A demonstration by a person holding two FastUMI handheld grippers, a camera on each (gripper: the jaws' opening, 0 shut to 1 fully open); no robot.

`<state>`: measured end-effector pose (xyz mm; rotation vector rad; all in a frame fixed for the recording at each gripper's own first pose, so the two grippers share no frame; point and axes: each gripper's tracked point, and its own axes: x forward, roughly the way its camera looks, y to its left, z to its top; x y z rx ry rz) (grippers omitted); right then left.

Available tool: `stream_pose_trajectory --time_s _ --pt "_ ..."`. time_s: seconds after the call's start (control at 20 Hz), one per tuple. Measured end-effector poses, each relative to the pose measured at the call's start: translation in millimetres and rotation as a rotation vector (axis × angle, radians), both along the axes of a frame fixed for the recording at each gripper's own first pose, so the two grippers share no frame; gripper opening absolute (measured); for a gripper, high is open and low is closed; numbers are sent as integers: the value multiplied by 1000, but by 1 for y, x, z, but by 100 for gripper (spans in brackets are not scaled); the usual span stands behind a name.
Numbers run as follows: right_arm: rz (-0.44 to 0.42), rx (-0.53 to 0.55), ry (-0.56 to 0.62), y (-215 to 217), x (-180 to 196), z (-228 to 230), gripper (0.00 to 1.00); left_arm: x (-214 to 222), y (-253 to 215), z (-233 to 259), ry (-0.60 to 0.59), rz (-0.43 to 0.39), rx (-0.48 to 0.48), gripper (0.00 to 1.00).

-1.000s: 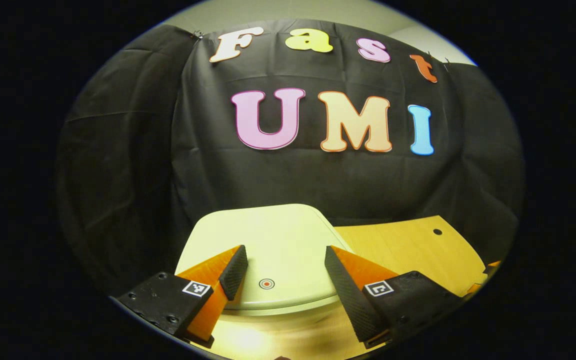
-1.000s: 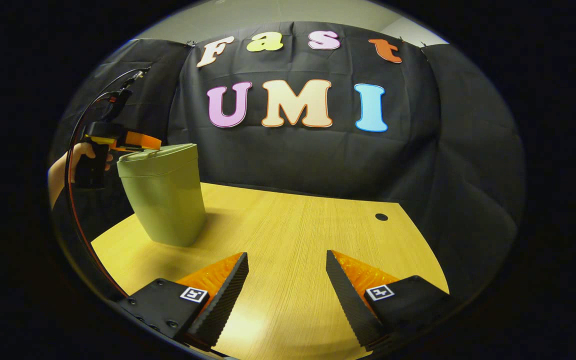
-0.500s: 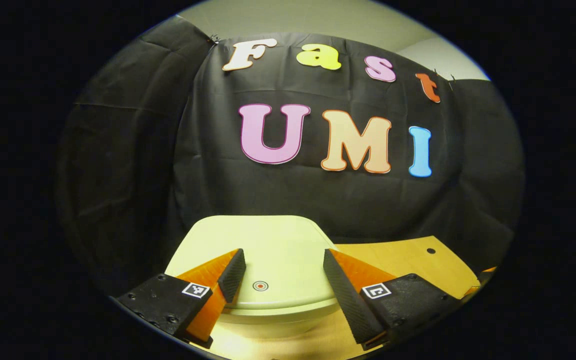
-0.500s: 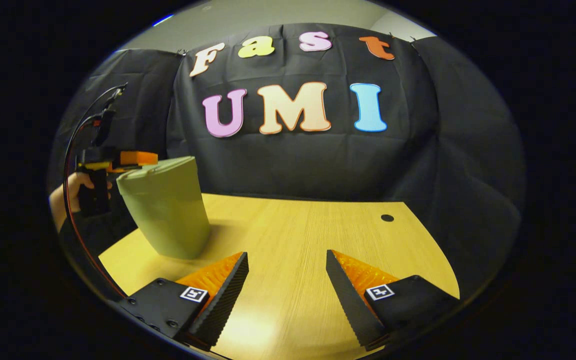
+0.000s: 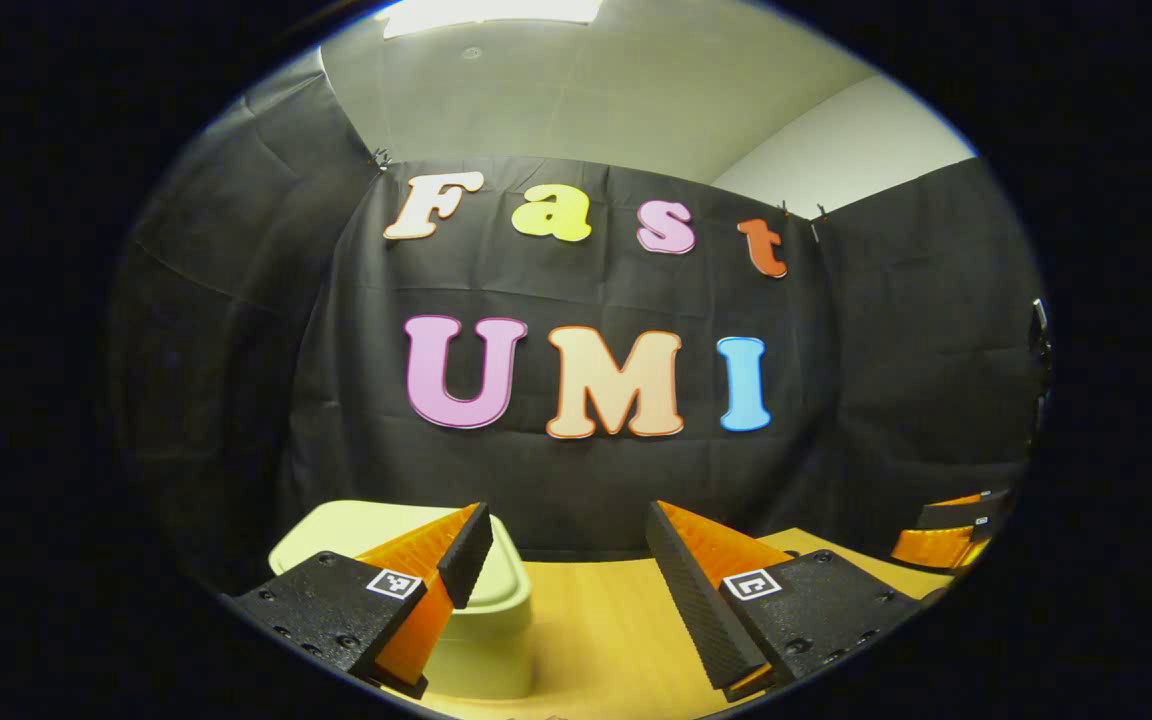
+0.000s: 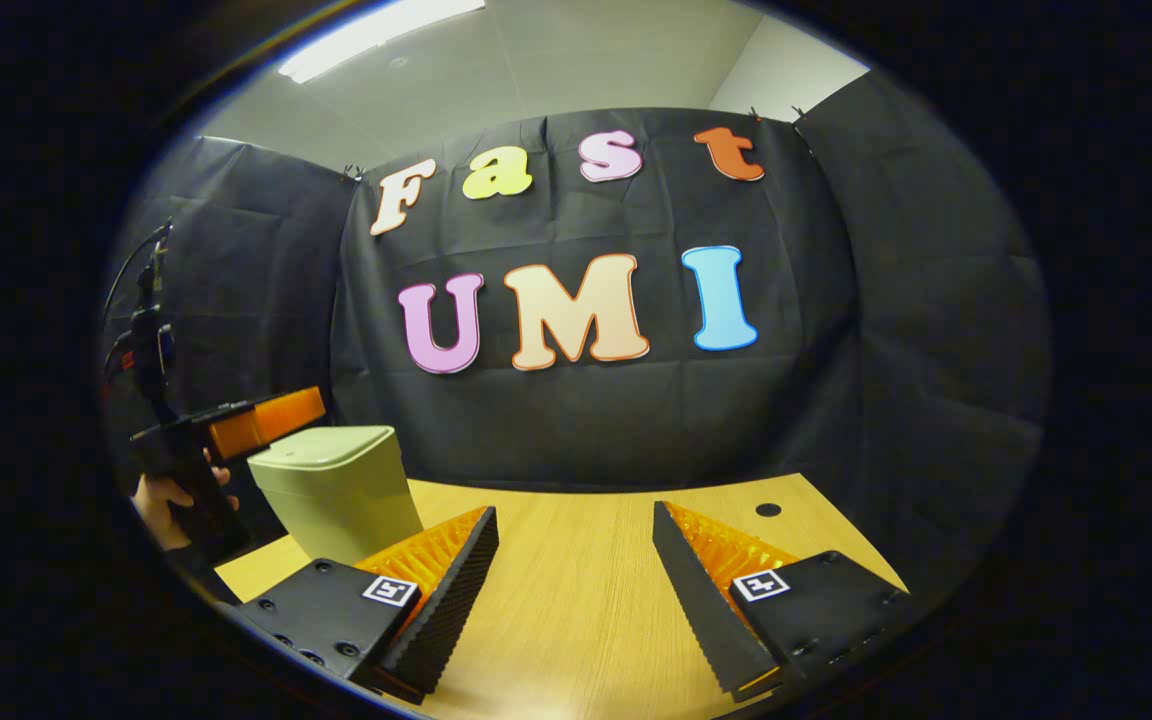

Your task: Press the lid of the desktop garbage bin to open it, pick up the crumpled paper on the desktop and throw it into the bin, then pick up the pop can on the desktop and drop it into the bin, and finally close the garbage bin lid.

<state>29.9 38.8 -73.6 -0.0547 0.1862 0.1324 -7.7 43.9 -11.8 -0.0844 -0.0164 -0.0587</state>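
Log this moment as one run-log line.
bin: lid shut | left gripper: open, empty, beside bin | right gripper: open, empty, over table

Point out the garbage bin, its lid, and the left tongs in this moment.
garbage bin (image 6: 341,505): right gripper view, on its front wall.
lid (image 6: 331,445): right gripper view, on its flat top.
left tongs (image 5: 568,545): left gripper view, midway between the fingertips.

bin (image 6: 336,490) on table (image 6: 586,600), left side; left gripper (image 6: 266,425) beside its lid (image 6: 326,447)
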Motion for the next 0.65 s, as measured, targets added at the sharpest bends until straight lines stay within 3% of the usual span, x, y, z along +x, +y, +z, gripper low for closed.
stream_pose_trajectory --time_s 0.3,0.65 --pt "15 24 -89 4 -4 31 97 -4 -53 -3 29 -124 -17 94" --pt "11 21 -119 3 -9 41 97 -2 -54 7 0 -138 -21 94"
